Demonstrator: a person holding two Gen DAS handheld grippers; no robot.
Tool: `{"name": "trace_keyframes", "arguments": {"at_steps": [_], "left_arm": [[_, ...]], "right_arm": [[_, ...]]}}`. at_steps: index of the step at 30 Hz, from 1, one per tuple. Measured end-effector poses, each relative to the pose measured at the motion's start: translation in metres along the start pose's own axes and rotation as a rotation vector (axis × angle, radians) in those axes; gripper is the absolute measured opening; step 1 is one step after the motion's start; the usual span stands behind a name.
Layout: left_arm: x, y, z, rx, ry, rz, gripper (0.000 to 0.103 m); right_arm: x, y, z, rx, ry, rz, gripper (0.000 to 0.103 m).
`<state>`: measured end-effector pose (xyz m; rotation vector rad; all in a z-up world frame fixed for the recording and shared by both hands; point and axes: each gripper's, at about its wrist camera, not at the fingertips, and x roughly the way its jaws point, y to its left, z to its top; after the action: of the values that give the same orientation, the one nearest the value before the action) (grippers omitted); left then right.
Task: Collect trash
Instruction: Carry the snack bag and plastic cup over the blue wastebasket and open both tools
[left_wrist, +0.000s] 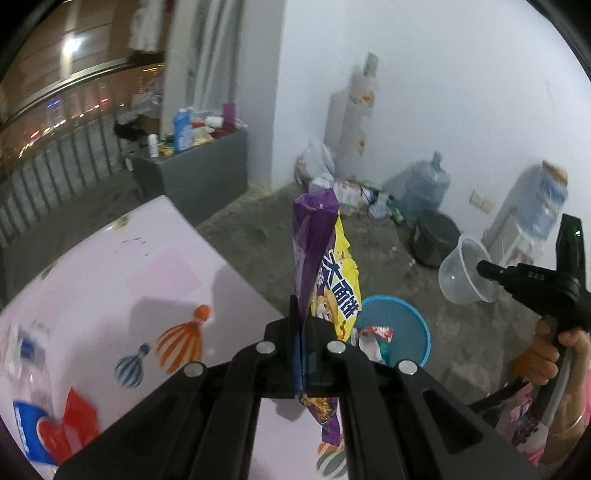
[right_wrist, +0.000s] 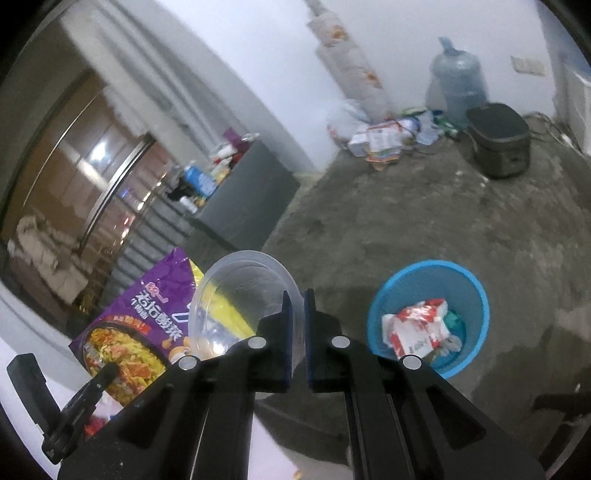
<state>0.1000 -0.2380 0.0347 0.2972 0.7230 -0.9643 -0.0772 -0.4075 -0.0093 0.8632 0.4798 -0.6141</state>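
My left gripper (left_wrist: 302, 328) is shut on a purple and yellow noodle packet (left_wrist: 325, 266) and holds it upright above the table edge. The packet also shows in the right wrist view (right_wrist: 140, 317). My right gripper (right_wrist: 297, 306) is shut on the rim of a clear plastic bowl (right_wrist: 240, 295), held in the air; the bowl also shows in the left wrist view (left_wrist: 465, 269). A blue waste bin (right_wrist: 469, 291) stands on the floor below, with a red and white wrapper (right_wrist: 417, 325) inside. The bin also shows in the left wrist view (left_wrist: 410, 325).
A table with a pink balloon-print cloth (left_wrist: 122, 280) carries a plastic bottle (left_wrist: 29, 387) and a red wrapper (left_wrist: 74, 421). A grey cabinet (left_wrist: 199, 173) holds bottles. A litter pile (right_wrist: 388, 136), a water jug (right_wrist: 458, 85) and a dark cooker (right_wrist: 498, 140) stand by the wall.
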Motion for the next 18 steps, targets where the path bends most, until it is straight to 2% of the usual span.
{"name": "trace_keyframes", "arguments": {"at_steps": [4, 11, 15, 18], "left_arm": [[0.041, -0.022, 0.015, 0.034, 0.089, -0.048, 0.000], [0.123, -0.059, 0.029, 0.058, 0.254, -0.132, 0.001], [0.178, -0.077, 0.029, -0.008, 0.350, -0.198, 0.001], [0.213, -0.100, 0.027, 0.002, 0.398, -0.223, 0.001]], "right_arm": [[0.003, -0.036, 0.001, 0.125, 0.017, 0.012, 0.004], [0.020, -0.083, 0.000, 0.257, 0.024, -0.048, 0.004], [0.033, -0.101, 0.001, 0.290, 0.050, -0.072, 0.004], [0.033, -0.112, 0.003, 0.313, 0.047, -0.084, 0.004]]}}
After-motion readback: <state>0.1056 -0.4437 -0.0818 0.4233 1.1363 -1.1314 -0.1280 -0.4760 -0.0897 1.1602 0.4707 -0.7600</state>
